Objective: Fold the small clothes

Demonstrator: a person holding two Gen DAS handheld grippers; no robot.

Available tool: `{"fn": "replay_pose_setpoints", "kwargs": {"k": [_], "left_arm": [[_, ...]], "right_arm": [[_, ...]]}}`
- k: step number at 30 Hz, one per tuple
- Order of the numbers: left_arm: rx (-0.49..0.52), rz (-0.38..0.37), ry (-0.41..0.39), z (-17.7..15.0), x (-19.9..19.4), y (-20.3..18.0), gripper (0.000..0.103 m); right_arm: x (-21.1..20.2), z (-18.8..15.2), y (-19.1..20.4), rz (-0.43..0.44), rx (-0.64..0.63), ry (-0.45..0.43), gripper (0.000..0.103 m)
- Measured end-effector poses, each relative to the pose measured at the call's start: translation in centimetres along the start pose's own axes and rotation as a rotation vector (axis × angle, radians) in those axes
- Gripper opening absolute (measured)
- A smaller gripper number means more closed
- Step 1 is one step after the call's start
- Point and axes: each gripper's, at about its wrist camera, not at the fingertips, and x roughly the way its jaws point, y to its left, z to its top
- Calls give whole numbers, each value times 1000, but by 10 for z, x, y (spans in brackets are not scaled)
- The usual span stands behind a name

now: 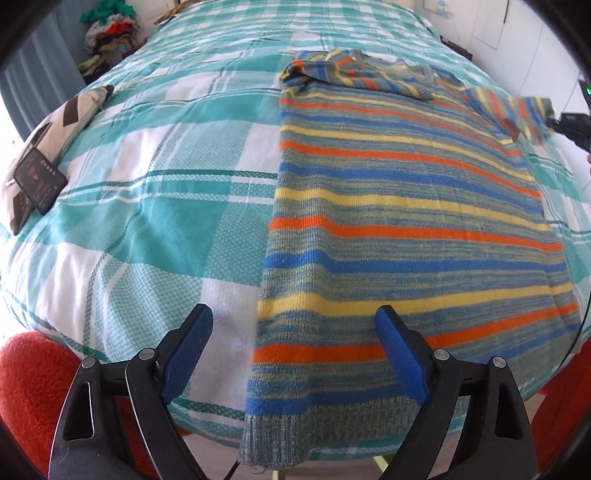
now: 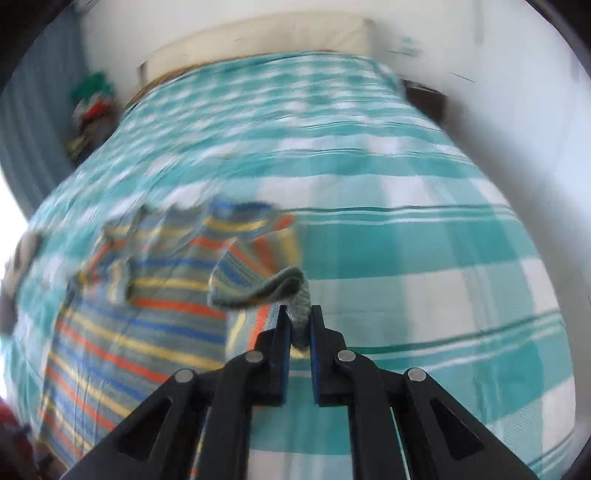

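A striped knit sweater (image 1: 406,206) in blue, orange, yellow and grey lies flat on the bed, hem toward me; its left sleeve is folded across the chest. My left gripper (image 1: 293,317) is open and empty above the hem's left edge. My right gripper (image 2: 299,314) is shut on the grey cuff (image 2: 299,295) of the sweater's right sleeve (image 2: 251,273) and holds it lifted above the bed. The right gripper also shows at the right edge of the left wrist view (image 1: 569,125), with the raised sleeve (image 1: 517,110). The right wrist view is motion blurred.
The bed has a teal and white plaid cover (image 1: 155,206). A patterned cushion with a dark card on it (image 1: 40,166) lies at the bed's left. A pile of clothes (image 1: 110,33) sits beyond the far left corner. Red fabric (image 1: 29,387) is at the near edge.
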Motion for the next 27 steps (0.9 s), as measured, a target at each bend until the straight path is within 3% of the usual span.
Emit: {"fn": "replay_pose_setpoints", "kwargs": {"k": [3, 6, 10, 14, 20, 23, 24, 26, 27], "left_arm": [[11, 5, 12, 0, 6, -7, 91], [46, 16, 9, -1, 6, -17, 91], [82, 34, 2, -6, 5, -24, 91], [88, 42, 9, -6, 7, -24, 91], [77, 41, 13, -6, 8, -22, 92], [69, 41, 16, -4, 10, -22, 92], [67, 43, 17, -3, 11, -23, 92], [66, 47, 19, -2, 11, -23, 92], [65, 47, 19, -2, 11, -23, 92]], "right_arm": [[7, -2, -77, -92, 156, 49, 9], [20, -17, -114, -105, 238, 92, 7], [28, -30, -138, -116, 302, 85, 5], [37, -39, -144, -139, 283, 117, 4], [14, -45, -174, -179, 340, 140, 4], [0, -30, -170, -125, 298, 120, 9], [1, -25, -165, -107, 290, 145, 13], [10, -23, -158, -69, 323, 236, 42], [14, -26, -156, -47, 360, 277, 62]]}}
